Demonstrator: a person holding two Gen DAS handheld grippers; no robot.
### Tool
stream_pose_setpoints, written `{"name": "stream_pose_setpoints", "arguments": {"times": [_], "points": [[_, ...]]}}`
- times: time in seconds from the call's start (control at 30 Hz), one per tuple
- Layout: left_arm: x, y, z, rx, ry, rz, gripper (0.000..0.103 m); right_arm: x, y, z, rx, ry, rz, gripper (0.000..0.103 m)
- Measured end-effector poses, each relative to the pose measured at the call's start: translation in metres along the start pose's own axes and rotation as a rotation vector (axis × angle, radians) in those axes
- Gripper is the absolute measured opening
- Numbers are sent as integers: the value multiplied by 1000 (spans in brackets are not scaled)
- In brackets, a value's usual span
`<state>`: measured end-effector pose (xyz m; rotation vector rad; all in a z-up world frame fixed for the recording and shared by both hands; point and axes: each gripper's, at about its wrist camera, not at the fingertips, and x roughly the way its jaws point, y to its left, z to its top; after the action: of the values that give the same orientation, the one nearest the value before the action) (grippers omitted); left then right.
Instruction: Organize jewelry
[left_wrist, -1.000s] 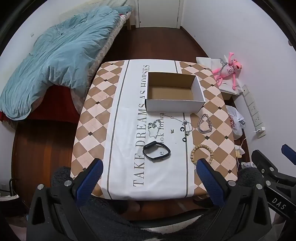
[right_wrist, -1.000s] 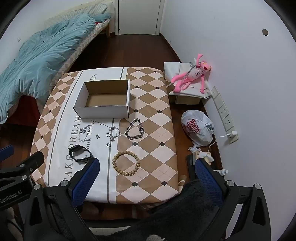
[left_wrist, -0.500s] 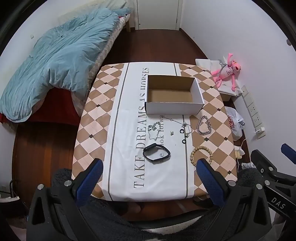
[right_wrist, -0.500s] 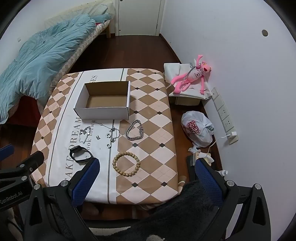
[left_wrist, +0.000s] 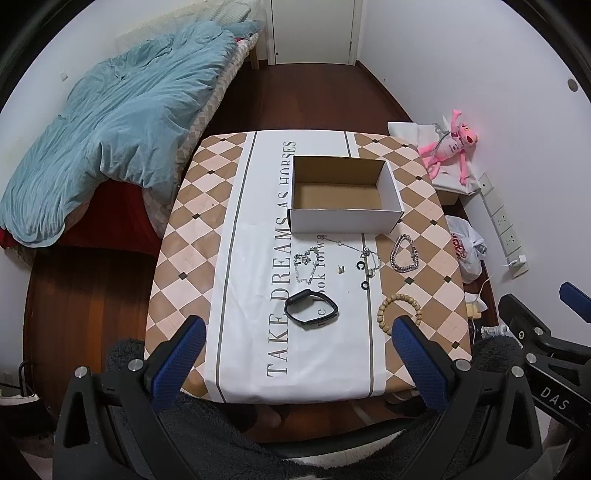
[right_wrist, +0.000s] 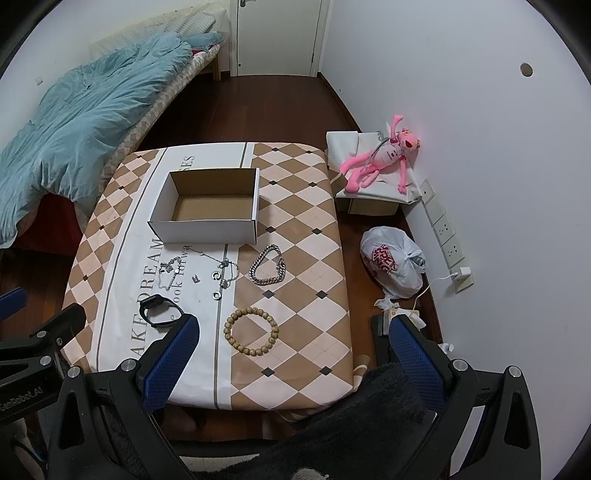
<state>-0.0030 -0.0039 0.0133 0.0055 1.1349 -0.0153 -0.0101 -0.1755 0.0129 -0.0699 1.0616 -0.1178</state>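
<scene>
Left hand-held gripper (left_wrist: 295, 354) and right hand-held gripper (right_wrist: 291, 350): jaws spread wide, holding nothing, above near edge of surface (right_wrist: 303, 206). On its cloth: black band (left_wrist: 311, 308), bead bracelet (right_wrist: 251, 331), chain bracelet (right_wrist: 267, 265), thin necklaces (left_wrist: 306, 264), then empty cardboard box (left_wrist: 343, 195). Bed (left_wrist: 110, 122) left, pink plush (right_wrist: 380, 162) right

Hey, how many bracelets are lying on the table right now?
2. A wooden bead bracelet lies near the table's front edge, and a silver chain bracelet sits farther back, just right of the box's front corner. The black watch band and thin necklaces aren't counted.
</scene>
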Motion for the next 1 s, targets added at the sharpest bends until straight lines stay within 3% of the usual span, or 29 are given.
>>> {"name": "stream_pose_setpoints", "arguments": {"times": [1.0], "points": [[-5,-2,3,4,-11,-3,103,-2,-3,-3,2,-15,-3,103]]}}
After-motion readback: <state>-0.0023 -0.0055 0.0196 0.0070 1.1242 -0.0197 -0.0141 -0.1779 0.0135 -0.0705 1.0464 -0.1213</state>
